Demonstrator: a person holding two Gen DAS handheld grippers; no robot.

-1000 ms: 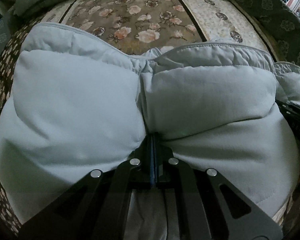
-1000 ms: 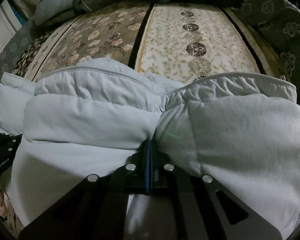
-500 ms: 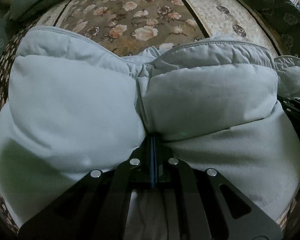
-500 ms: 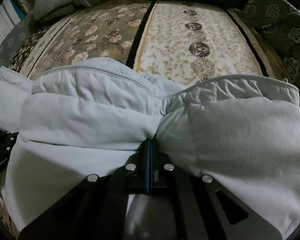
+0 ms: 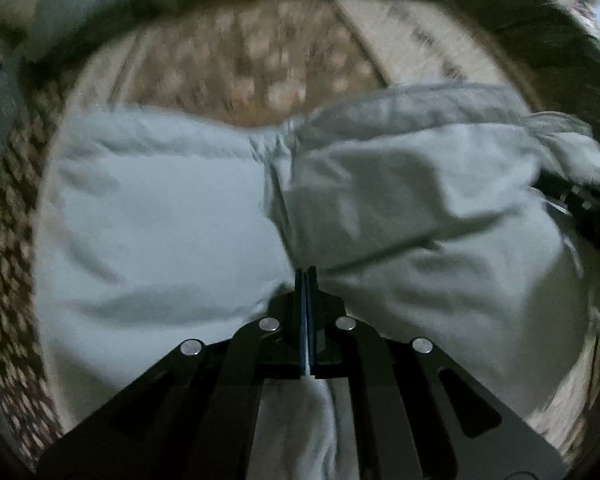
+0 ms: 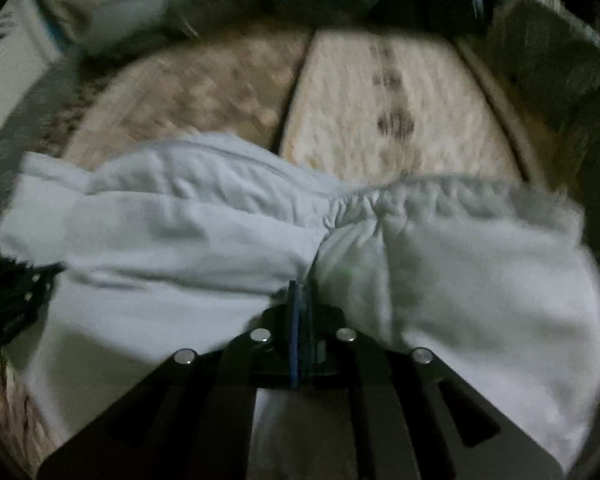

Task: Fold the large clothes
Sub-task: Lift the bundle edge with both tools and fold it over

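A pale blue padded garment [image 5: 172,224] fills the left wrist view and also the right wrist view [image 6: 188,232], bunched with its stitched hem facing away over a floral bedspread. My left gripper [image 5: 305,276] is shut on a fold of the garment, cloth pinched between its fingers. My right gripper [image 6: 299,292] is shut on another fold further right along the same garment. Each gripper shows at the edge of the other's view: the right gripper [image 5: 584,208] and the left gripper [image 6: 12,300]. Both views are motion-blurred.
The bedspread has a brown rose-patterned panel [image 5: 252,56] and a cream panel with dark medallions [image 6: 392,120]. Folded quilts and pillows [image 6: 120,4] are piled at the far end. A dark green patterned cover [image 6: 548,56] lies along the right side.
Both grippers have lifted and tilted with the garment still pinched; the hem sits lower in both views, more of the bed and far quilts shows, and the frames are now blurred.
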